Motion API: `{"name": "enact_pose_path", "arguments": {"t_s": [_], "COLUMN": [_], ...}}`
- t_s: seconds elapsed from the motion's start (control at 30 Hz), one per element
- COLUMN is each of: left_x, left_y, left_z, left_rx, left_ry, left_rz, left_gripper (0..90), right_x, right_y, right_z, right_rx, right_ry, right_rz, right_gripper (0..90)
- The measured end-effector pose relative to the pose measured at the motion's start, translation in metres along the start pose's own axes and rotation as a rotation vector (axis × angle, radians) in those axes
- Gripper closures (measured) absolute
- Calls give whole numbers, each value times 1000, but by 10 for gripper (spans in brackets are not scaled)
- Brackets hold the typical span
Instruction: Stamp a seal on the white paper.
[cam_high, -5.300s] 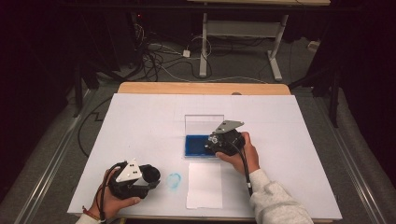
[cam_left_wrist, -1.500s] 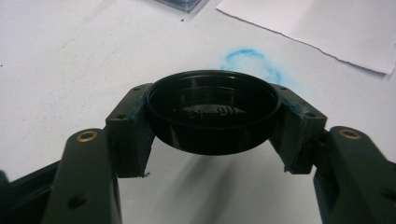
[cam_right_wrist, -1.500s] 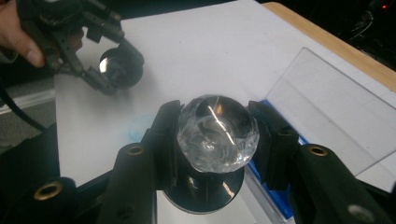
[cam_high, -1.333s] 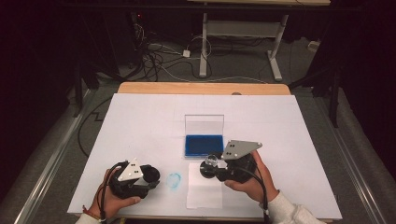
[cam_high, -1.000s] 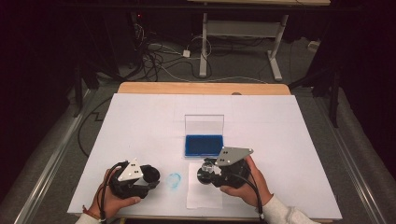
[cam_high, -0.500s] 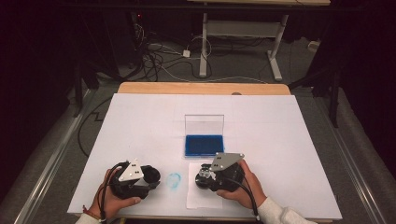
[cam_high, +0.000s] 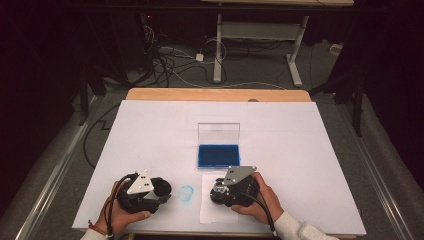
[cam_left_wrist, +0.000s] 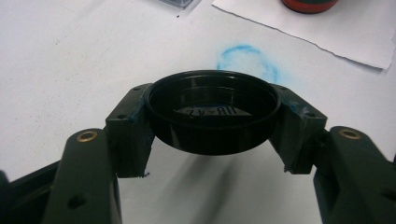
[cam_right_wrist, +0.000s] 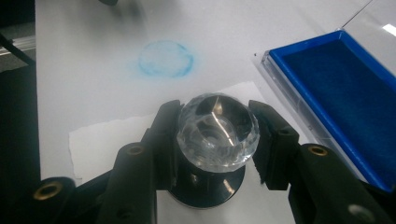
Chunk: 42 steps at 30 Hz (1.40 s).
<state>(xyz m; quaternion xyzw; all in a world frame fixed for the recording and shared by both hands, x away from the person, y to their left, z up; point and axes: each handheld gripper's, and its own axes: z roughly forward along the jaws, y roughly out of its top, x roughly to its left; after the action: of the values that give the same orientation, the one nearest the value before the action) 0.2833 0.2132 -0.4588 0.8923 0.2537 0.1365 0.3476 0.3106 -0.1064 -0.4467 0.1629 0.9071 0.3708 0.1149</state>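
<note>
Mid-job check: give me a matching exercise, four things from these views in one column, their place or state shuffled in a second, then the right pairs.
Things
1. round black plastic cap
2. stamp with the faceted clear crystal knob
3. blue ink pad in its clear hinged case
4. smudged blue ink ring

Places or states
A. lid raised, on the table beyond both claws
B. printed on the table cover between the two claws
C. clamped in the left claw
D. clamped in the right claw, over the white sheet of paper

Pairs: 1-C, 2-D, 3-A, 4-B
</note>
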Motion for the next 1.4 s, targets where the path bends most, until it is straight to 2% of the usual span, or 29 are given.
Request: {"name": "enact_pose_path", "arguments": {"t_s": [0.1,0.4,0.73,1.0,1.2,1.4], "left_x": [-1,-2,-3,-2,-3,-4], "left_y": [0,0,0,0,0,0], "left_z": [0,1,1,2,2,2], "left_rx": [2,11,19,15,18,15], "left_ry": [-3,-6,-12,-7,-10,-13], "left_rz": [3,5,8,1,10,13], "left_gripper": [367,367,367,367,367,367], "right_x": [2,1,3,2,6,5], "right_y": [0,-1,1,1,2,2], "right_z": [-1,-2,-2,-1,-1,-1], "right_rx": [19,25,45,38,42,46], "right_ry": [-10,-2,-13,-8,-29,-23], "right_rz": [-19,-7,-26,-24,-37,-37], "right_gripper": [569,568,569,569,569,569]}}
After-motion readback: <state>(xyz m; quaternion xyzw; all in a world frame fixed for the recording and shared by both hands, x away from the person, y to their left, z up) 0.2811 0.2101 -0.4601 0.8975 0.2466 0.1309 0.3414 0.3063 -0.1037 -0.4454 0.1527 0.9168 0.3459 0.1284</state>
